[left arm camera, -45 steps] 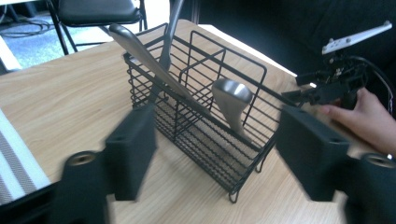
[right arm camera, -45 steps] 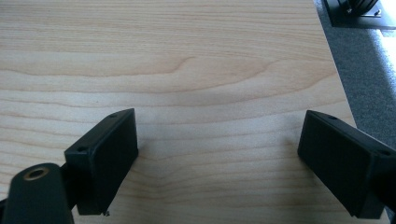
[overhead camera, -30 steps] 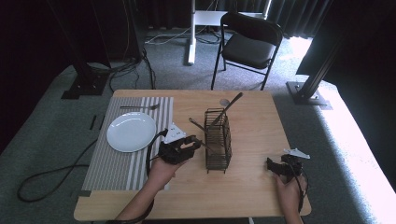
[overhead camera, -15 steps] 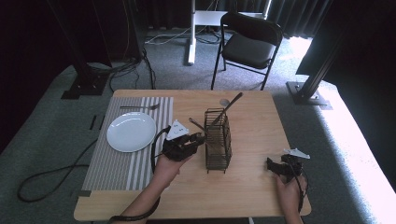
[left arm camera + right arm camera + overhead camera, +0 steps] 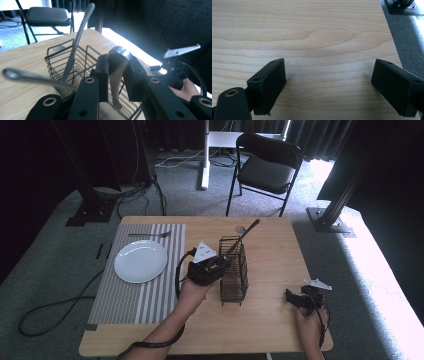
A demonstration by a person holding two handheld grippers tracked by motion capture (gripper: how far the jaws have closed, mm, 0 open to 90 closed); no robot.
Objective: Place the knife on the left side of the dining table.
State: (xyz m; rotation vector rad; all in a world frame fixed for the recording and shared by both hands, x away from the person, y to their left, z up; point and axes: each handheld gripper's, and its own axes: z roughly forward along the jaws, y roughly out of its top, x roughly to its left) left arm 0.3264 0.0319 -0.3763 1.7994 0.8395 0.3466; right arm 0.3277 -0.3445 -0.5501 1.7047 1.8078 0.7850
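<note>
My left gripper (image 5: 223, 263) hovers against the left side of the black wire basket (image 5: 234, 272) at mid-table. It is shut on a silver metal utensil (image 5: 117, 67), which stands upright between the jaws with its rounded end up. Its jaws drew closer together within the last second. A long utensil (image 5: 76, 40) leans in the basket, its handle (image 5: 248, 229) sticking out at the far side. Another utensil (image 5: 27, 76) shows blurred near the left jaw. My right gripper (image 5: 294, 298) rests open on the table's front right, with bare wood between its jaws (image 5: 329, 82).
A white plate (image 5: 140, 261) sits on a striped placemat (image 5: 125, 300) at the left, with a fork (image 5: 150, 235) beyond it. A black chair (image 5: 265, 167) stands behind the table. Dark stand bases flank the table on the carpet.
The left gripper has moved right and a little up, closer to the basket's top edge. The right gripper has stayed where it was.
</note>
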